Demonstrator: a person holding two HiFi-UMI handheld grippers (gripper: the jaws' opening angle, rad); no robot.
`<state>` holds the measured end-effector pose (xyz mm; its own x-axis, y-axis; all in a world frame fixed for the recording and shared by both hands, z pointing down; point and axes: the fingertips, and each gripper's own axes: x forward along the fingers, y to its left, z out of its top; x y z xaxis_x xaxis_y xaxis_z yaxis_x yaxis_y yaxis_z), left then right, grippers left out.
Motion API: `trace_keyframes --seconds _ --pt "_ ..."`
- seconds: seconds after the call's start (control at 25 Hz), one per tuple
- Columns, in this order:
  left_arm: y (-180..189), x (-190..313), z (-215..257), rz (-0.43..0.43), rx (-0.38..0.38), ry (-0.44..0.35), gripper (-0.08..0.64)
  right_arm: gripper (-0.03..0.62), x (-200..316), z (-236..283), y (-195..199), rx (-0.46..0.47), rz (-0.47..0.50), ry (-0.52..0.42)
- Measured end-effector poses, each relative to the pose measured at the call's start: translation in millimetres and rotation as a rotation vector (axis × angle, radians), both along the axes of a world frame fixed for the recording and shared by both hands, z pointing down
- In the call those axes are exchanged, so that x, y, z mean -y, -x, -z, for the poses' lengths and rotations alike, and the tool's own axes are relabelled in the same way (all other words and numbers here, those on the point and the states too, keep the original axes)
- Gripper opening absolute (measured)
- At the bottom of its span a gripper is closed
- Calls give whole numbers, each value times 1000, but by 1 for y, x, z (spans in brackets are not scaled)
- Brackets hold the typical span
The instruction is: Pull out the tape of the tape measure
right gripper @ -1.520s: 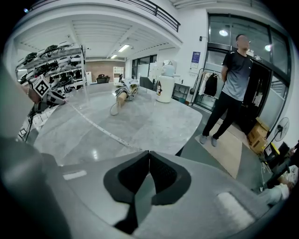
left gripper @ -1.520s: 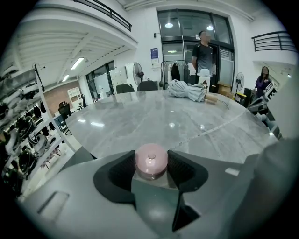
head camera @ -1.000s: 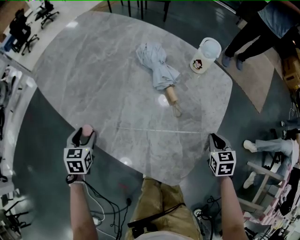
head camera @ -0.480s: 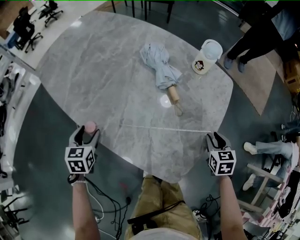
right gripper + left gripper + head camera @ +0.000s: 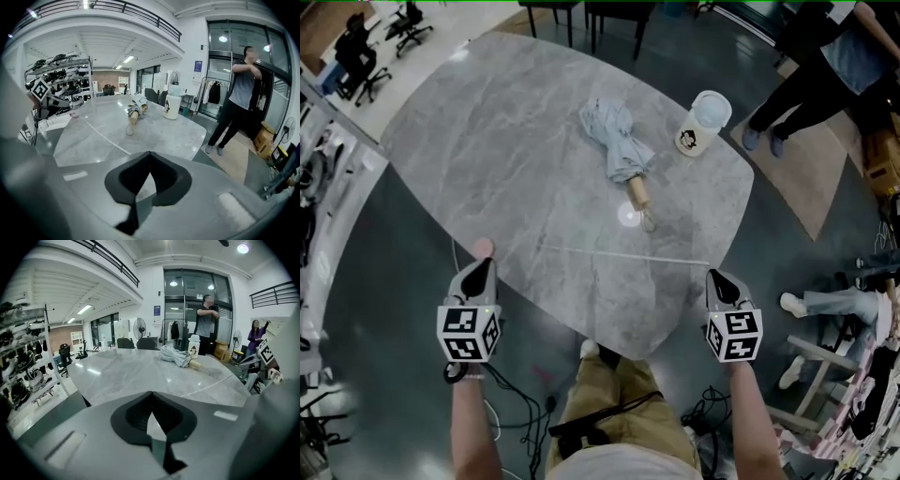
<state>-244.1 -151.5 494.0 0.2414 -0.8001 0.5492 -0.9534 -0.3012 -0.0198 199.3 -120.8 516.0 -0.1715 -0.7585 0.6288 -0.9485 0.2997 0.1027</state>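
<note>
The thin white tape (image 5: 628, 255) lies pulled out along the near part of the grey table (image 5: 516, 169), and it also shows as a tape line (image 5: 211, 384) and a tape line (image 5: 105, 135) in the gripper views. A small pink case (image 5: 483, 247) sits at the table's edge just beyond my left gripper (image 5: 484, 263). That left gripper (image 5: 151, 393) is shut with nothing between its jaws. My right gripper (image 5: 716, 274) hovers by the tape's right end, and this right gripper (image 5: 150, 153) is shut and empty too. I cannot tell whether either touches the tape measure.
A folded grey umbrella (image 5: 617, 139) with a wooden handle (image 5: 639, 193) lies mid-table. A white jug (image 5: 701, 122) stands at the far right edge. A person (image 5: 825, 66) stands beyond it. Cables (image 5: 516, 403) trail on the floor by my legs.
The pink case was between the left jaws; now it lies beyond their tips and the jaws are shut. Both grippers have drawn back off the table's near edge.
</note>
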Motion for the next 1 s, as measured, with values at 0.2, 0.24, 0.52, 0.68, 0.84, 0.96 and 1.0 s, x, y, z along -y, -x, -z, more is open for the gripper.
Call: trace_keyframes --seconds 0.2,0.24,0.52,0.68,0.84,0.96,1.0 --pt "-39 -15 28 -67 -3 -25 14 1 -7 29 20 43 43 -51" --pt "-46 -18 34 -76 -7 -32 14 2 -9 35 24 49 53 -60" --pt "-84 -45 69 -131 -17 -51 14 0 -26 73 48 47 140 -113" --pt "-96 -61 89 -133 -34 -79 14 0 -37 97 59 82 175 -157" --pt "-104 -75 109 -125 -39 -108 14 0 -46 123 68 117 207 -201" --pt "-110 -83 122 -128 -45 -126 14 0 -54 139 74 136 241 -227" --pt "-113 -86 126 -134 -44 -132 14 0 -56 144 74 140 249 -233"
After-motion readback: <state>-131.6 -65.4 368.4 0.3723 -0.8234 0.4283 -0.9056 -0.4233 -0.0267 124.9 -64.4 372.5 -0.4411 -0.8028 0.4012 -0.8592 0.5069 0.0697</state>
